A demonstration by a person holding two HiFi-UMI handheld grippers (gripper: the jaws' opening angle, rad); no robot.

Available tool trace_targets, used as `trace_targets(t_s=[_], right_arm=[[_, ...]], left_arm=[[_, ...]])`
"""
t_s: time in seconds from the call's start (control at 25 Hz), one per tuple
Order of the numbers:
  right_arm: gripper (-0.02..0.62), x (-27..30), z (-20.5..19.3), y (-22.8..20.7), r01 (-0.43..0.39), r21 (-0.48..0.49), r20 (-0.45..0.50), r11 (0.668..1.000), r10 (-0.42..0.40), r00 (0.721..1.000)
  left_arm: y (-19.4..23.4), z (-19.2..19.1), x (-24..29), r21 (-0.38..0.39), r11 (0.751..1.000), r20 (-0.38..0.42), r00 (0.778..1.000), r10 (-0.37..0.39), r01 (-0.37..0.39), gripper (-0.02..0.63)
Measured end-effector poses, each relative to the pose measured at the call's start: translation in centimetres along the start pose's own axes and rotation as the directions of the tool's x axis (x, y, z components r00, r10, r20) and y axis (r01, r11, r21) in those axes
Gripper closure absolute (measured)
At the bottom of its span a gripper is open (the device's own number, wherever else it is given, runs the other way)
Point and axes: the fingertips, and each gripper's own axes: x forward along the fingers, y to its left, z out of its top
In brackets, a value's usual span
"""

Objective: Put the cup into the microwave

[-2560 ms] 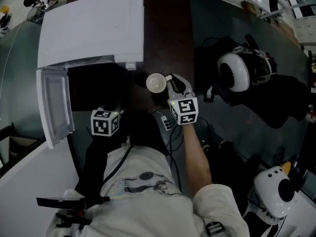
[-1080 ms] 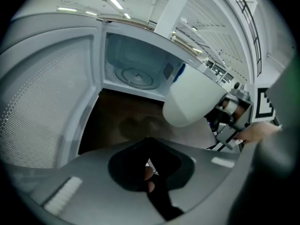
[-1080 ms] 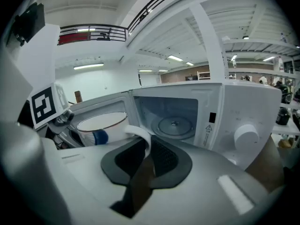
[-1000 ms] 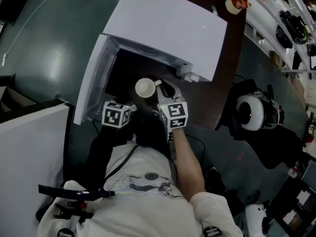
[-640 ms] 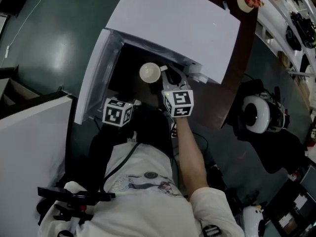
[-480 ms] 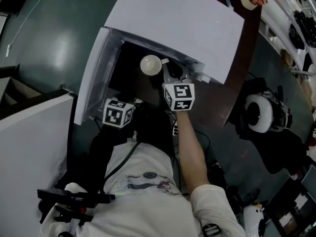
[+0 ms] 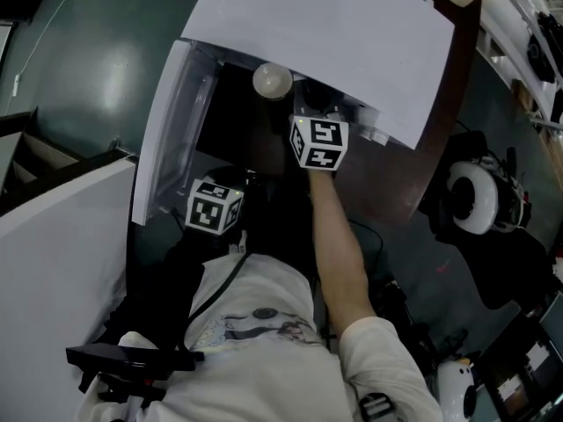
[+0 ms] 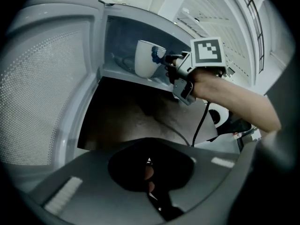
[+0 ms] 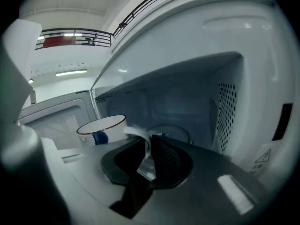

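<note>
One change: cup (image 7: 272, 81) carried from bare desk beside microwave (image 7: 325, 33) into cavity mouth. Cannot tell if base rests on cavity floor. Right gripper (image 9: 149, 149) clamped on cup handle. Left gripper (image 8: 149, 172) jaws together, empty, at desk's near edge. Likely remaining: set down, release. Door (image 7: 167, 139) swung open toward desk's left edge, clear of path. Cavity's right wall near gripper, possible snag. Headset (image 7: 479, 205) beyond desk's right edge.

The head view was dim, with the microwave (image 7: 317, 25) top a flat pale patch and its open cavity nearly black. Both gripper views bulged at the edges inside a dark vignette. Ceiling strip lights (image 9: 70, 72) glowed in the right gripper view, where the cavity looked bluish and shaded. The cup (image 8: 149, 59) was evenly lit and fairly sharp, while the left tool (image 8: 148, 175) lay in soft, unfocused shadow.
</note>
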Motion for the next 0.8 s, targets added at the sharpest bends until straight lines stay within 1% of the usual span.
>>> trace_targets(t_s=[0.32,0.48,0.64,0.8], right_arm=[[0.552,2.6,0.8,-2.5,0.099,0.061,0.047,0.993,-0.102,0.994],[0.551,3.3,1.3,-3.9,0.162,0.089,0.081,0.983,-0.169,0.982],[0.551,4.0,1.5,-4.5,0.204,0.105,0.094,0.973,-0.214,0.972],[0.551,4.3,1.2,-5.5,0.265,0.146,0.105,0.953,-0.281,0.954]], left_arm=[[1.1,-1.7,-0.4,-0.016,1.000,-0.022,1.000,0.017,-0.017,0.606],[1.5,-2.5,-0.6,-0.030,0.999,-0.028,0.999,0.025,-0.026,0.606],[1.5,-3.1,-0.7,-0.036,0.999,-0.034,0.999,0.026,-0.027,0.606],[1.1,-3.7,-0.7,-0.035,0.999,-0.041,0.999,0.018,-0.019,0.606]])
